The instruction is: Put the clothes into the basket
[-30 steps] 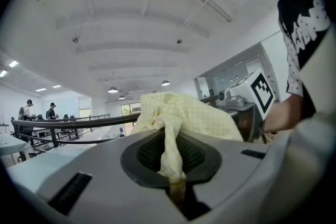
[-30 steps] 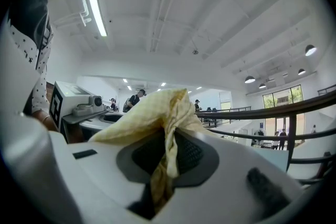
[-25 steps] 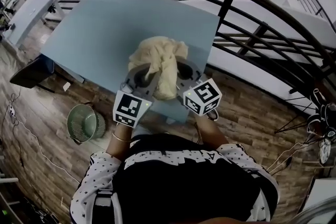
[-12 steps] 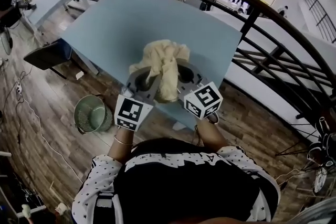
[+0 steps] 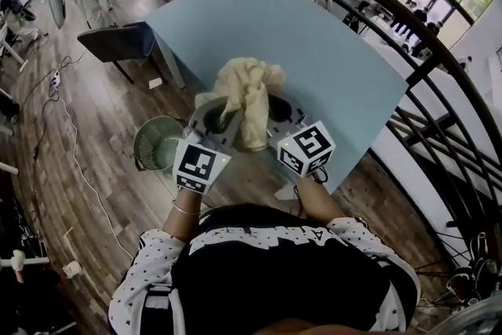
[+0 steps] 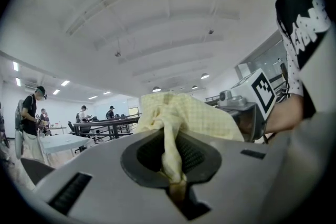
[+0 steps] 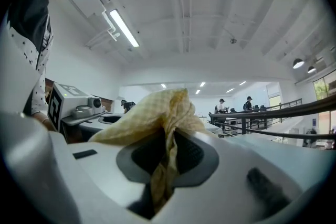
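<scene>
The cloth hangs bunched in the air above the near edge of the bench, with the left tongs and right tongs each clamped on a fold. This looks like the carrying step. The basket stands on the floor, low to the left, so next the cloth needs swinging over its rim and then releasing.
</scene>
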Tool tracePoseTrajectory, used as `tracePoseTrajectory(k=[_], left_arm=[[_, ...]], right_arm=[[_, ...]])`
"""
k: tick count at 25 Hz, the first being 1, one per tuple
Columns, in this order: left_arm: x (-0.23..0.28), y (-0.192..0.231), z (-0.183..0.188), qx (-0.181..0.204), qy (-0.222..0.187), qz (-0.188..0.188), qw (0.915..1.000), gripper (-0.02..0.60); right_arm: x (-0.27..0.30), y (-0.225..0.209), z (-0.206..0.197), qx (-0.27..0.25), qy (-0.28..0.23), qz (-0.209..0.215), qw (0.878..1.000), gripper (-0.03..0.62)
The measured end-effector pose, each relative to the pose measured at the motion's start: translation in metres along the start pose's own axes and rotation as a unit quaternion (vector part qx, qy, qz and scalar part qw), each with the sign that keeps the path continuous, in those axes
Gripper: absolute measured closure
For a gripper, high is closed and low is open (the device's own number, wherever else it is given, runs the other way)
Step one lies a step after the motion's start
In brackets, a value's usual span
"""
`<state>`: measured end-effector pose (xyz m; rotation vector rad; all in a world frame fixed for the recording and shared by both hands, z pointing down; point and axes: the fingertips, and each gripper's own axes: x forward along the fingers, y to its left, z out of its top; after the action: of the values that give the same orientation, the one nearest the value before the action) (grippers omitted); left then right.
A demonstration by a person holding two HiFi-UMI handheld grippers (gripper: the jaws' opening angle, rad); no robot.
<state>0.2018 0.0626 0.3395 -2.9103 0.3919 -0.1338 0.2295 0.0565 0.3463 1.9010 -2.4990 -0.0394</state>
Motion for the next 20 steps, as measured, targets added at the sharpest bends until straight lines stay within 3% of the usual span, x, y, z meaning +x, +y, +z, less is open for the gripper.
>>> tracePoseTrajectory(k=[7, 20], left_arm=[[-0.033, 0.083, -0.025, -0.004, 0.017, 0.051, 0.9986, 0.541], [-0.098, 0.165, -0.058, -0.008, 0.043, 0.136, 0.9898, 0.541]], right_arm=[[0.089, 0.034, -0.005, 0.008, 0.001, 0.053, 0.999, 0.539], [0.181, 0.101, -0.017, 0.02, 0.001, 0.141, 0.99, 0.539]])
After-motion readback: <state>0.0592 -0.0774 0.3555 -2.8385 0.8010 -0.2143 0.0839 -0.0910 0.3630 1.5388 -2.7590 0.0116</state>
